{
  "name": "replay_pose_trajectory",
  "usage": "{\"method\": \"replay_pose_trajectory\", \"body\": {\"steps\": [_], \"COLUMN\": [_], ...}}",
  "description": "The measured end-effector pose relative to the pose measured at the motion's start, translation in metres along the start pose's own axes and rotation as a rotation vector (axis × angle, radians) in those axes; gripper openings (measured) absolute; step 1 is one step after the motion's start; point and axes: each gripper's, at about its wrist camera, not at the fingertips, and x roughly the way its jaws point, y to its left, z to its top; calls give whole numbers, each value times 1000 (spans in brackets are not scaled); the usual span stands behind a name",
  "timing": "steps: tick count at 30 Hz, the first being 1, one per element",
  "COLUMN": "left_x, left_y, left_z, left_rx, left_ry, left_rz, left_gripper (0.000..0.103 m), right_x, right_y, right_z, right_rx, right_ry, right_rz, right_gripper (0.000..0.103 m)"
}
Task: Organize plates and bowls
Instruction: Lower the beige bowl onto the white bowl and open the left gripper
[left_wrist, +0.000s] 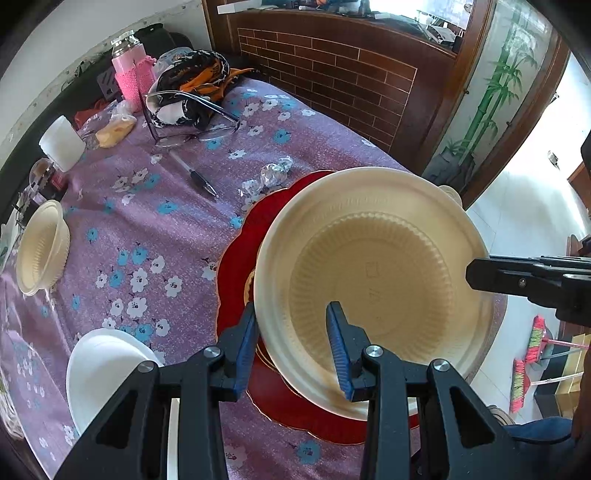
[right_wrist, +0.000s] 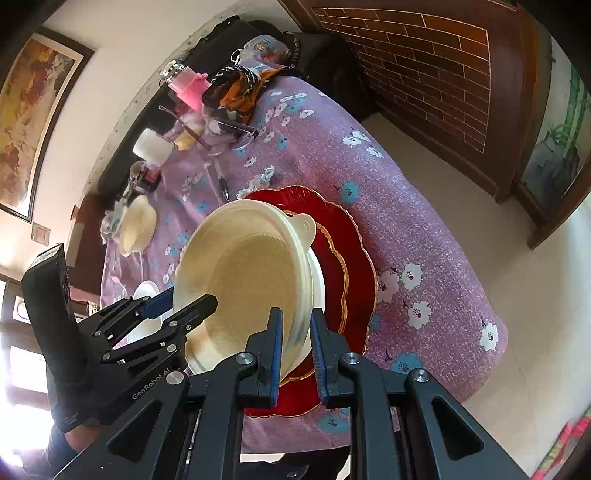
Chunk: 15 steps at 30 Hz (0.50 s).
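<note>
A big cream bowl with a small tab handle is held by both grippers over a stack of red gold-edged plates at the table's near edge. My left gripper is shut on the bowl's near rim, one blue pad outside the wall and one inside. From the opposite side, my right gripper is shut on the rim. Something white shows between the bowl and the red plates; whether the bowl rests on it I cannot tell.
A second cream bowl lies tilted at the far left and a white dish at the near left. A pen, foil wrappers, glasses, a pink bottle and a white cup crowd the purple floral cloth.
</note>
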Motion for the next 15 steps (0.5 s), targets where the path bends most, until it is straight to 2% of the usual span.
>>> {"method": "replay_pose_trajectory", "body": {"steps": [8,13,15], "left_x": [0,-1,-2], "left_y": [-1,-2,-2], "left_z": [0,-1,-2], "left_rx": [11,16,21], "left_ry": [-4,-3,-8], "left_rz": [-3,-15,-21], "left_gripper": [35,40,47], "right_x": [2,1,0], "right_y": [0,1,0], "right_z": [-6,-6,-6], "right_rx": [6,7,12], "right_ry": [15,4,2], "right_rz": [4,4,5], "right_gripper": [17,18,18]}}
